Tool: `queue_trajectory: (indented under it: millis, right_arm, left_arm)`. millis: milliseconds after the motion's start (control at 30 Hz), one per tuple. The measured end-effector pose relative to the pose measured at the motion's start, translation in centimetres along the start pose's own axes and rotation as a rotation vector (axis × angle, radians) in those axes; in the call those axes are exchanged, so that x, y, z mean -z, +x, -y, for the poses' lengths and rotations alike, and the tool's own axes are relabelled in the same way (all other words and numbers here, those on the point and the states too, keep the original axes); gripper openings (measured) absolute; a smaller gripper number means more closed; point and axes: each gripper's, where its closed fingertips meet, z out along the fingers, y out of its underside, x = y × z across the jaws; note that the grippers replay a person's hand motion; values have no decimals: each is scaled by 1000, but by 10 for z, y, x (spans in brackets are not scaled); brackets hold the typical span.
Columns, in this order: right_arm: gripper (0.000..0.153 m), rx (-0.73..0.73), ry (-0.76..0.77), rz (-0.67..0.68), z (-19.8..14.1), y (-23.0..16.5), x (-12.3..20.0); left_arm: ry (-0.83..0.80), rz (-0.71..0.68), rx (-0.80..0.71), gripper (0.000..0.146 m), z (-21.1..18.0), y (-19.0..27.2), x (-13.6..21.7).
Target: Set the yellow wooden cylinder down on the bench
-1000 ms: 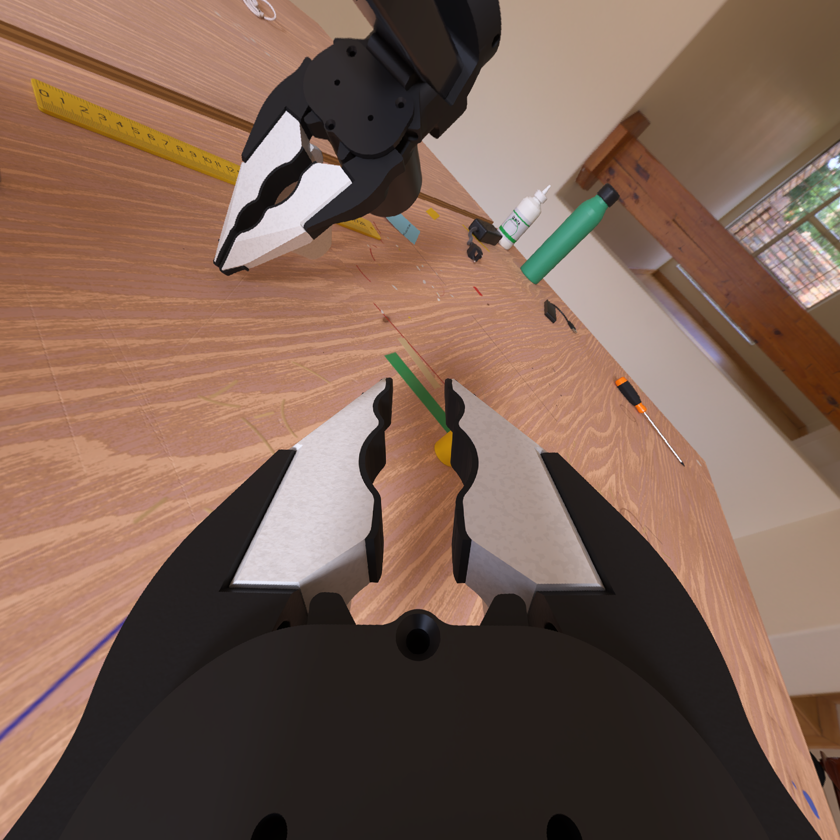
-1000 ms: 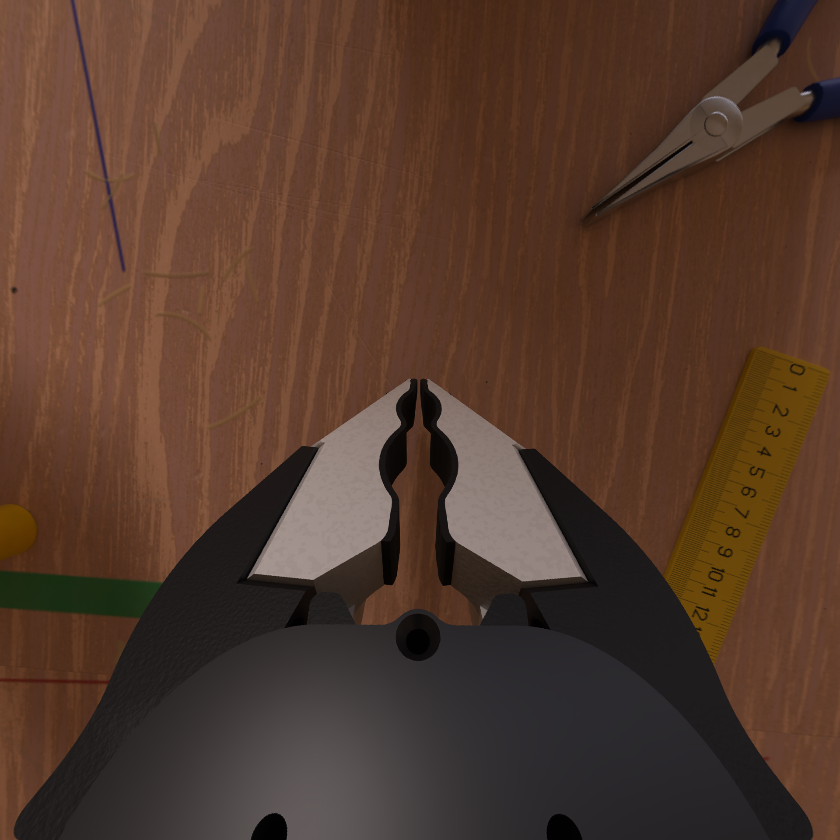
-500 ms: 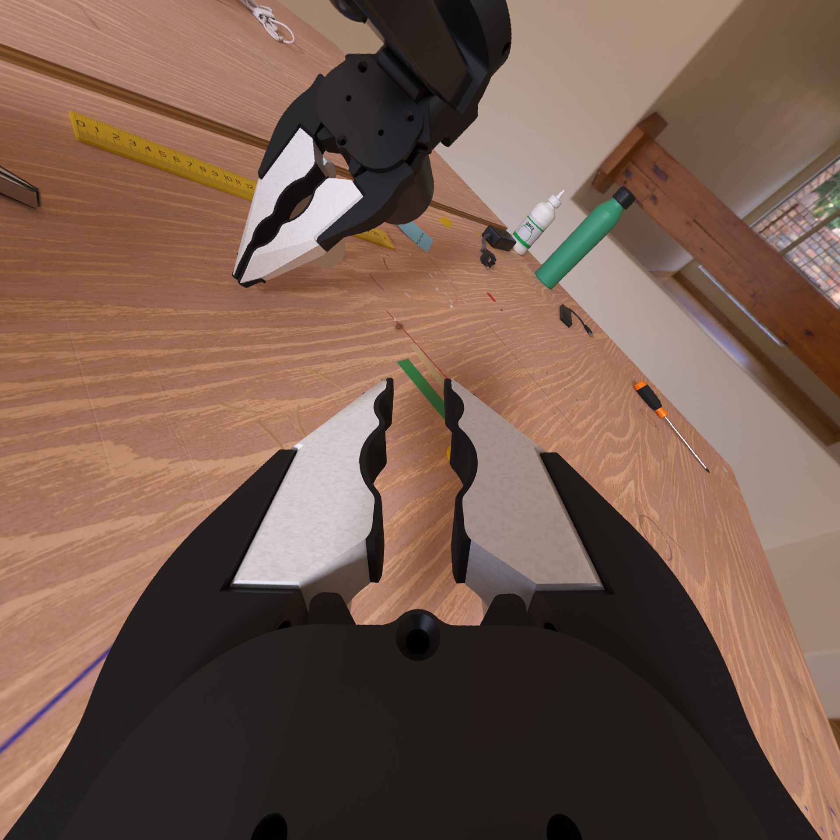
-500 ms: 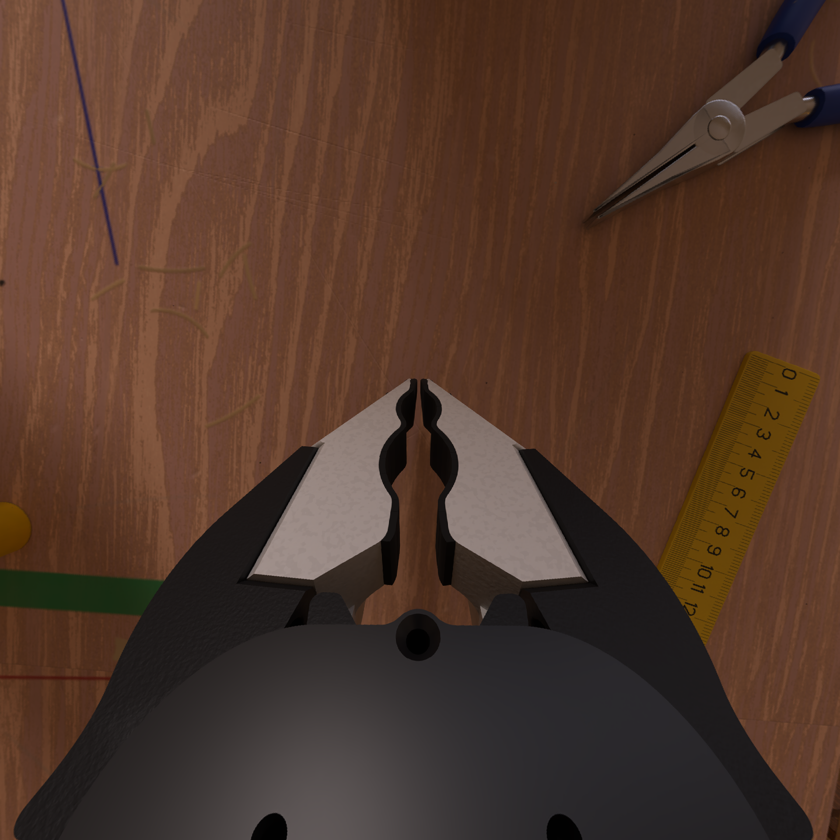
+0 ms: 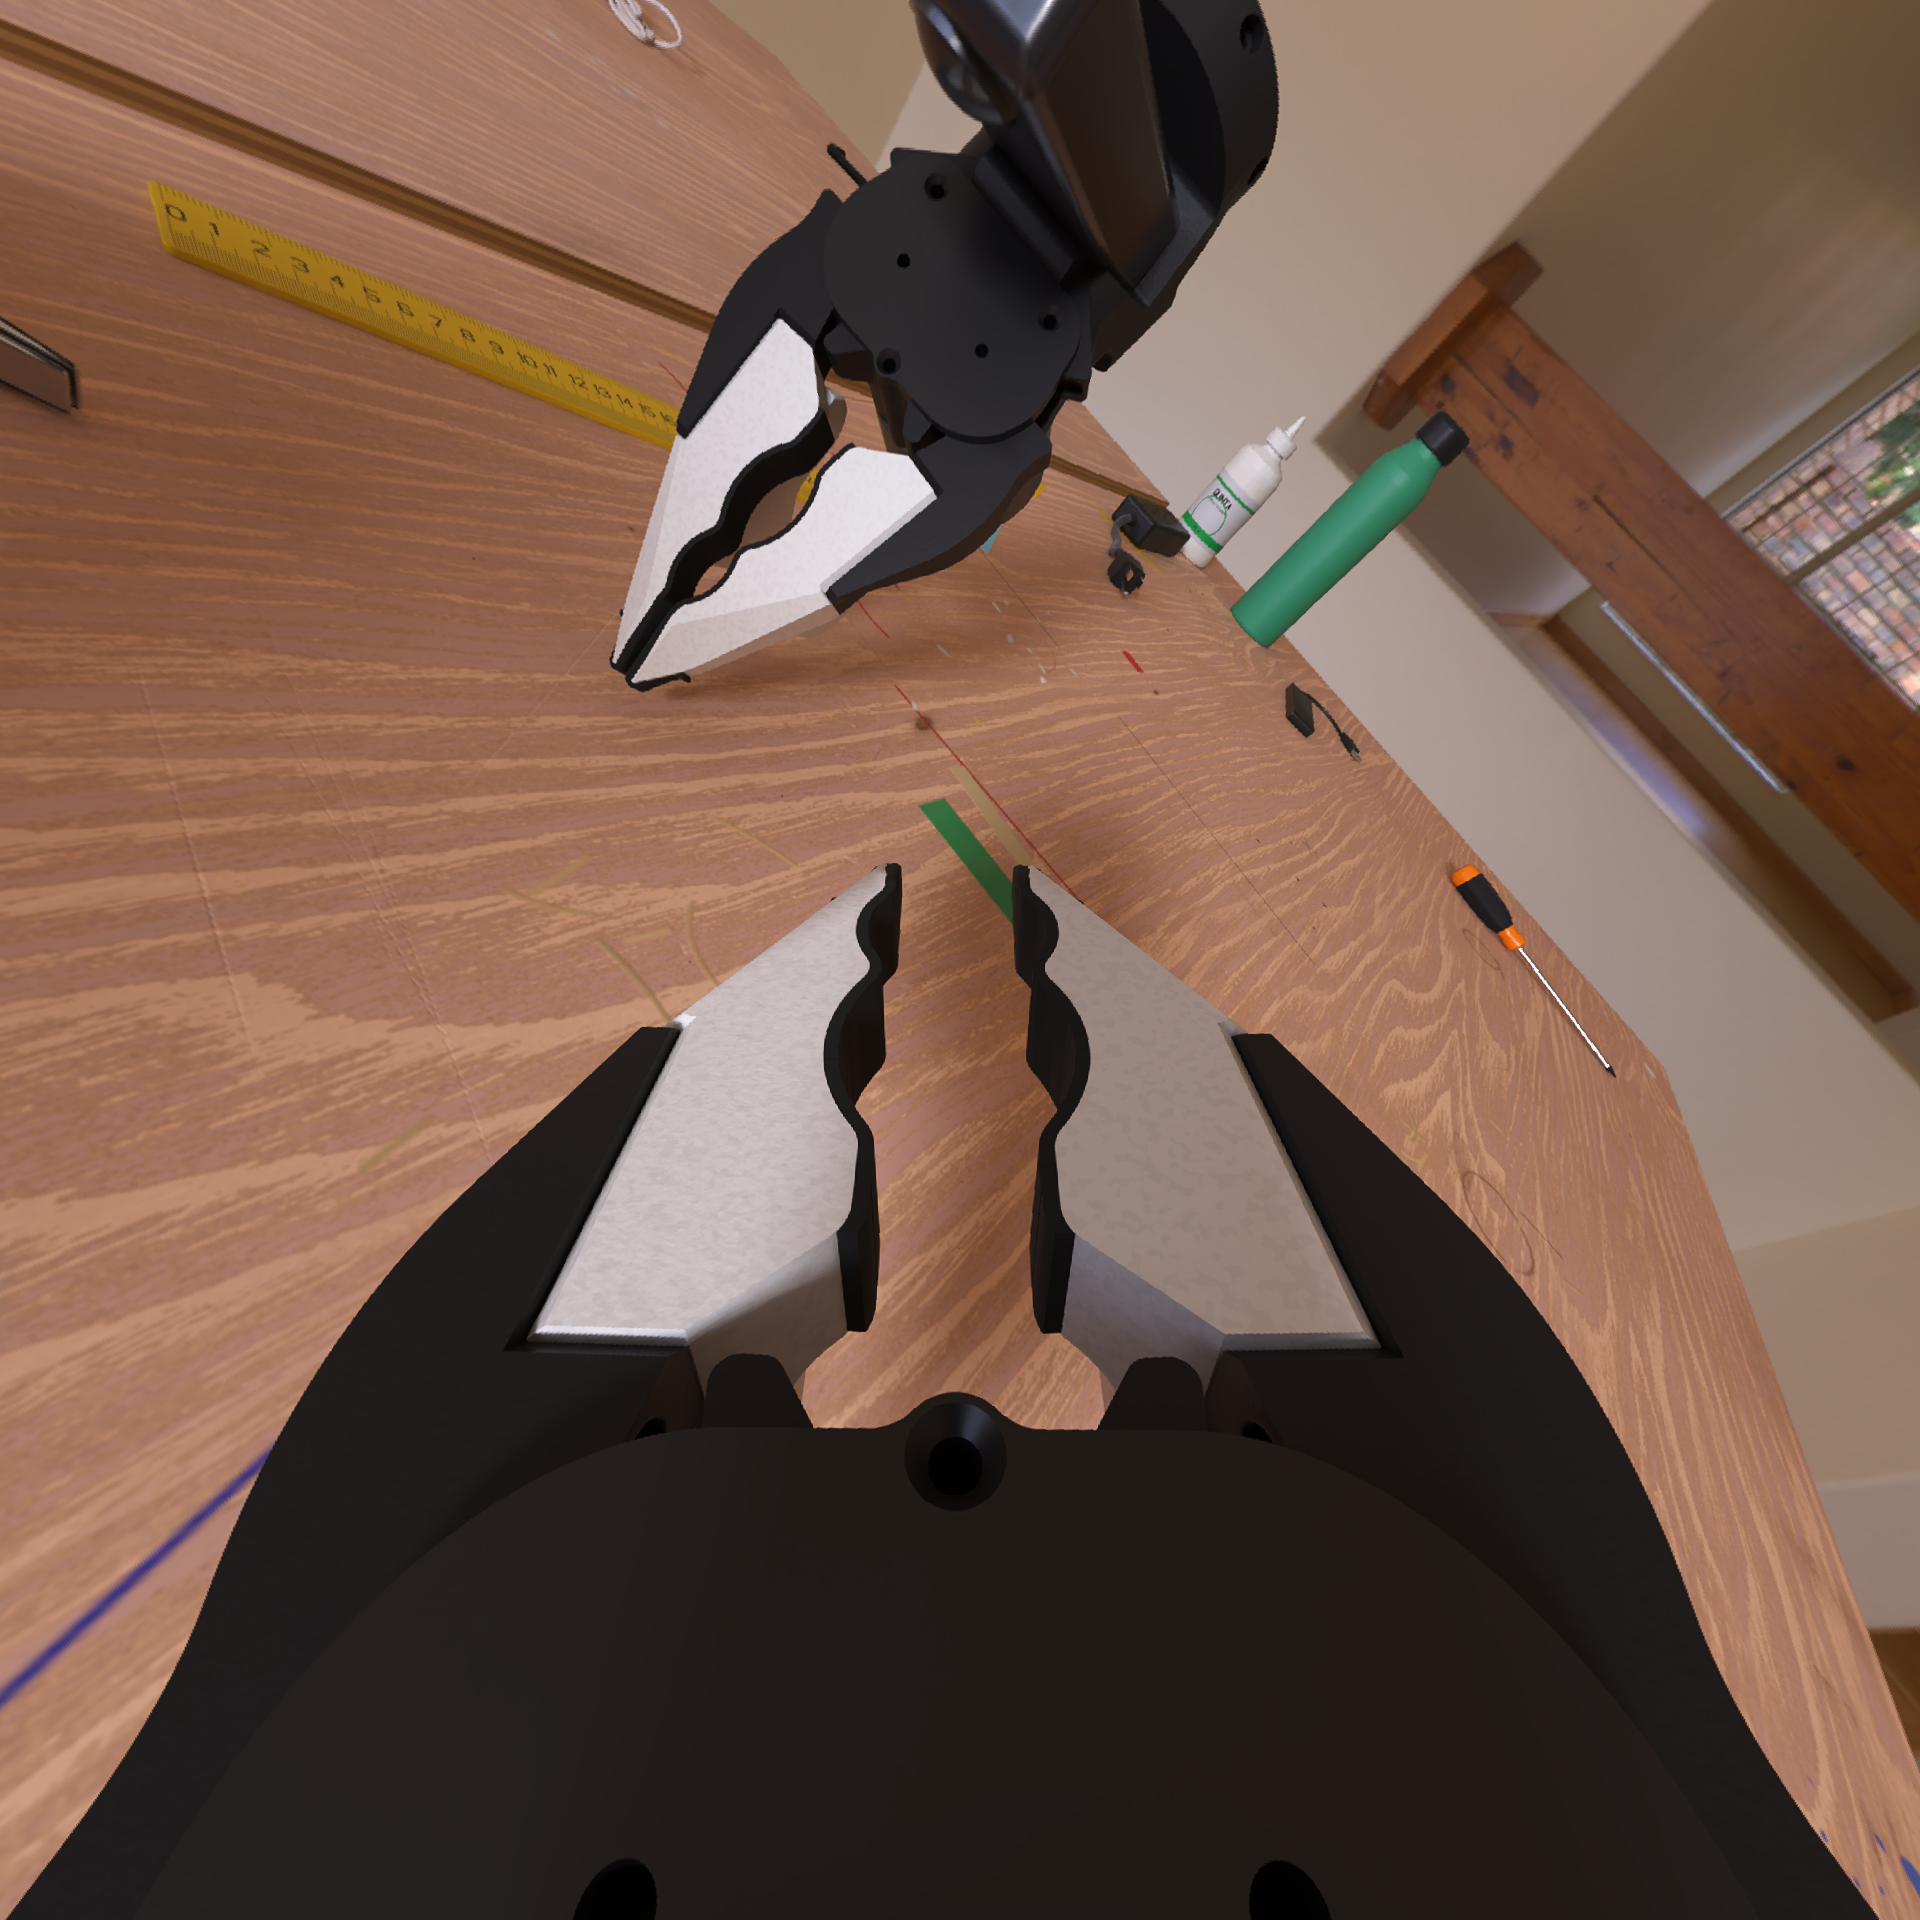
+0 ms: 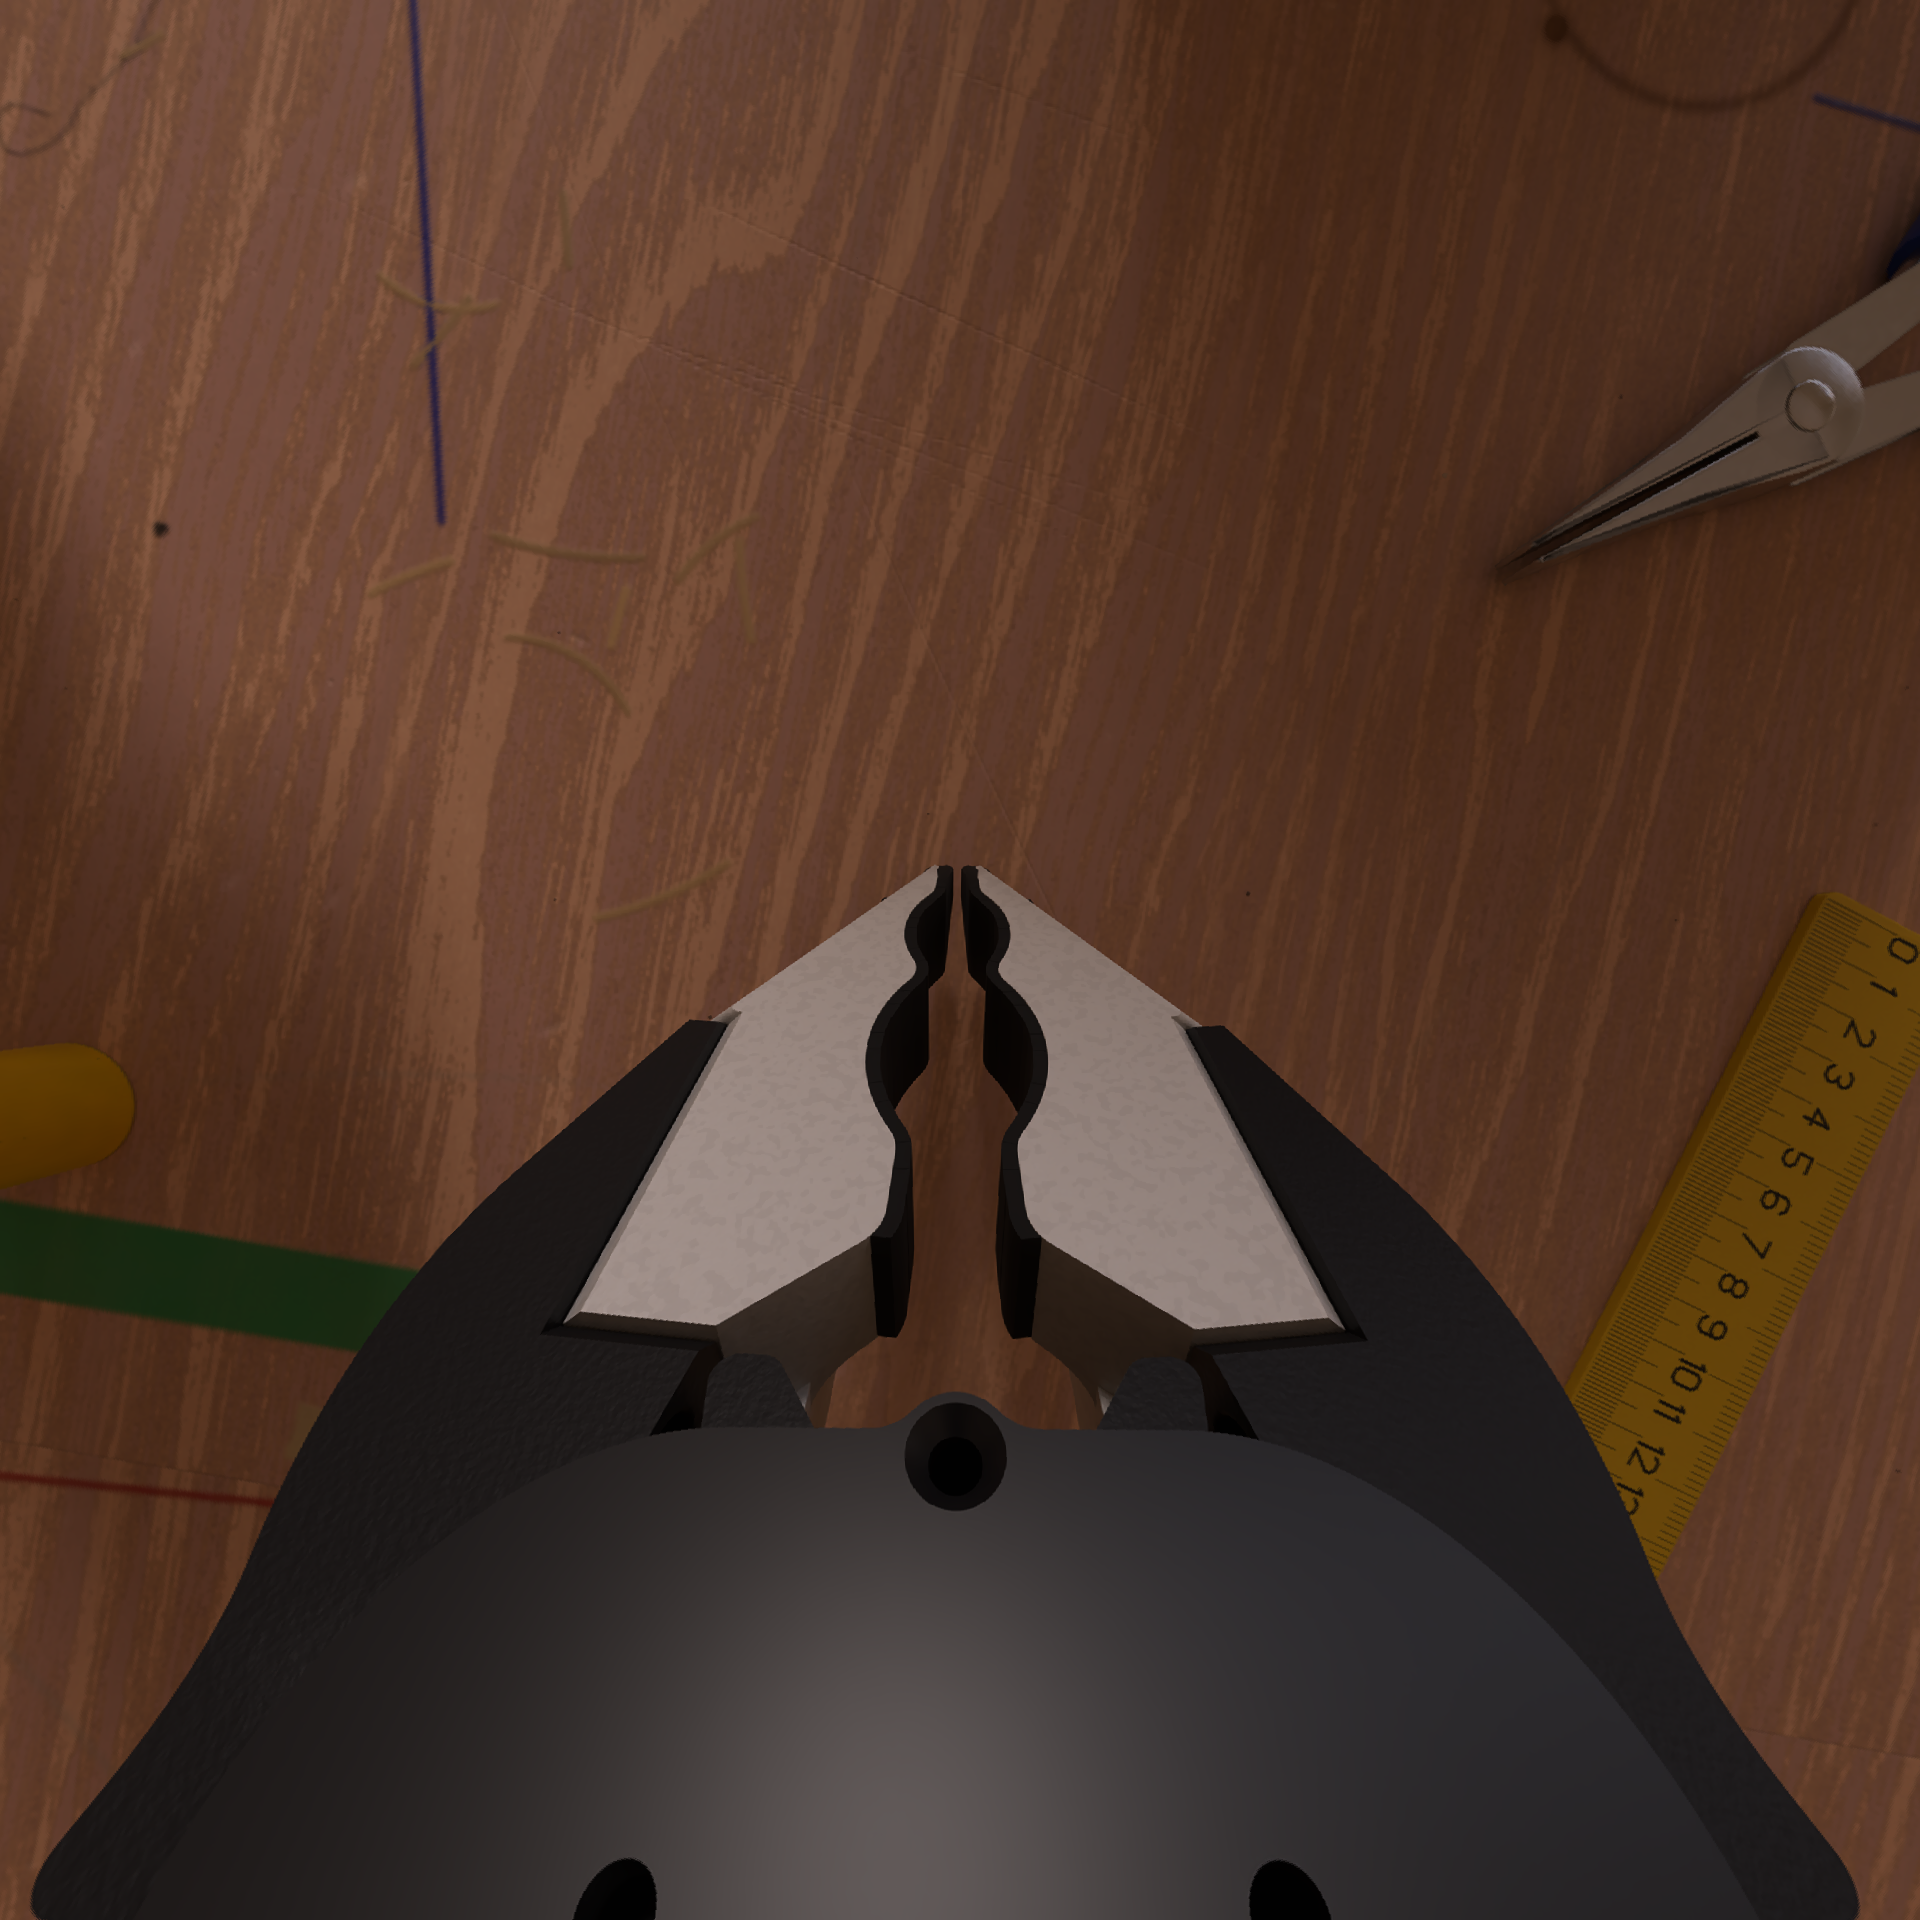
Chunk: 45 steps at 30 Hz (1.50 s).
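Observation:
The yellow wooden cylinder (image 6: pixel 57 1112) rests on the bench (image 6: pixel 1039 468) at the left edge of the right wrist view, just above a green strip (image 6: pixel 197 1273). Only its rounded end shows, so I cannot tell whether it stands or lies. No gripper touches it. In the left wrist view it is hidden. My left gripper (image 5: pixel 956 883) is open and empty, low over the bench, with the green strip (image 5: pixel 971 847) just beyond its tips. My right gripper (image 6: pixel 956 873) is shut and empty, pointing down at bare wood. It also shows in the left wrist view (image 5: pixel 649 665).
A yellow ruler (image 6: pixel 1766 1195) lies right of my right gripper and shows in the left wrist view (image 5: pixel 416 312). Needle-nose pliers (image 6: pixel 1714 457) lie at the upper right. A green bottle (image 5: pixel 1340 530), a white bottle (image 5: pixel 1236 499) and an orange-handled screwdriver (image 5: pixel 1527 961) sit near the bench's far edge.
The sliver of yellow cylinder beside my left gripper's right finger has gone out of the left wrist view. The right wrist view has shifted, and more of the cylinder shows at its left edge.

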Motion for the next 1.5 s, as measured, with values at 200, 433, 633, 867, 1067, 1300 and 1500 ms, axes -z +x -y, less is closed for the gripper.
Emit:
queue_trajectory:
  millis: [200,433,633,867,1067,1300,1500]
  right_arm:
    - [1,-49,35,29,0,0,0]
    - [1,-60,36,47,0,0,0]
    - [1,-58,30,45,0,1,0]
    - [1,-48,8,25,1,3,0]
    - [1,-60,16,30,1,3,0]
    - [1,-42,1,-33,1,14,-1]
    - [1,-95,-27,-44,5,18,2]
  left_arm:
    - [-13,9,-2,21,-3,-3,-2]
    - [-8,6,1,21,-3,-2,-1]
    - [-6,6,-10,21,-2,0,0]
    - [-2,10,-24,21,-1,2,0]
    - [-2,8,-29,20,-1,4,0]
    - [-1,14,-35,20,0,4,1]
    - [24,34,-70,20,8,6,7]
